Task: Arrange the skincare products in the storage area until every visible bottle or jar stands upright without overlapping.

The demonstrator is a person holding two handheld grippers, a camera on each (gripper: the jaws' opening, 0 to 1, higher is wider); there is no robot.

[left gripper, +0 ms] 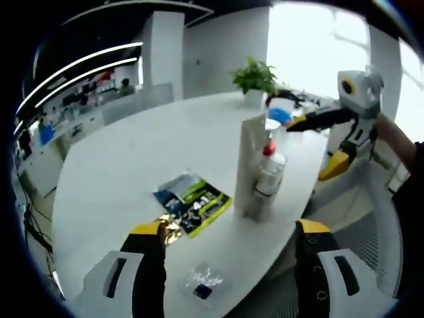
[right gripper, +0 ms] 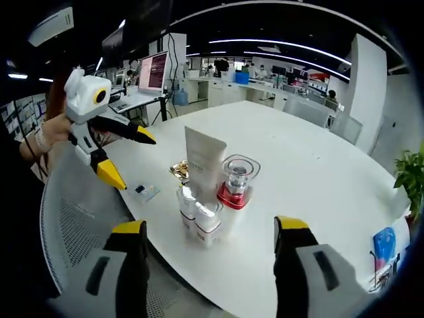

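Observation:
On the white table a white tube stands upright, with a clear bottle with a red collar close beside it. The right gripper view has the same tube, a clear jar on a red base and two small white bottles, all upright in a tight cluster. My left gripper is open, short of the cluster. My right gripper is open on the opposite side, holding nothing. Each gripper also appears opposite, open: right, left.
A blue-green leaflet, a crumpled gold foil and a clear sachet lie near the table edge. A potted plant and a blue item sit at the far end. A mesh chair stands by the table.

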